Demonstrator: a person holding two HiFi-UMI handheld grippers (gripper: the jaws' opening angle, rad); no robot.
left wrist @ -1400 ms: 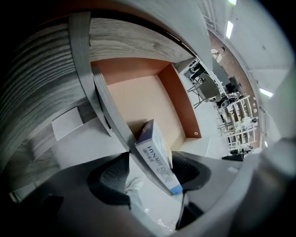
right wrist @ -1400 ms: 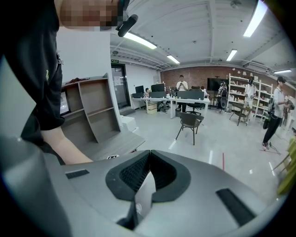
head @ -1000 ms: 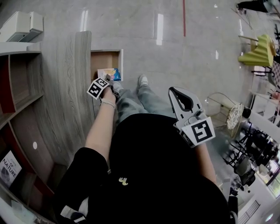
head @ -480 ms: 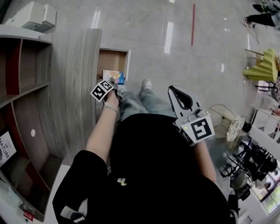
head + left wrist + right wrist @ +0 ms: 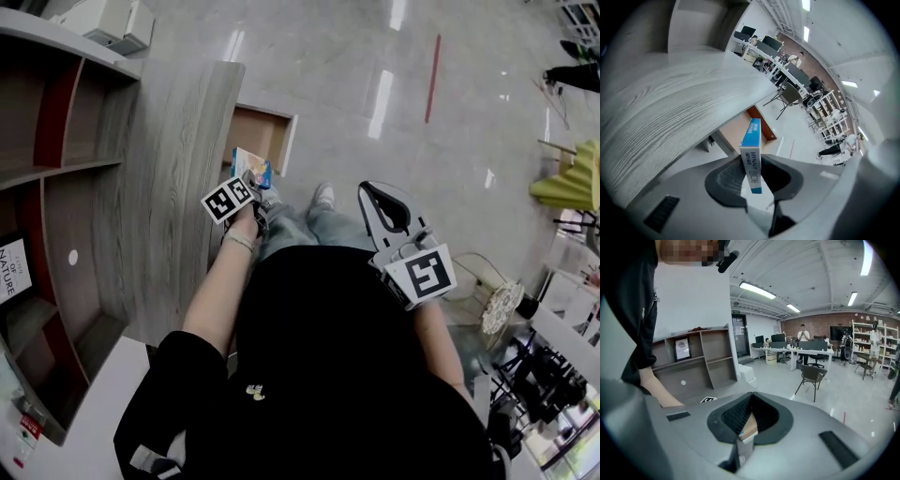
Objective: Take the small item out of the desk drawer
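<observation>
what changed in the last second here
The left claw has taken hold of the box: its jaws are closing with the box between them. The box, which lay in the drawer, is now lifted clear and stands on edge in the grip. The right claw stayed shut at the person's side, and the drawer stayed open.
</observation>
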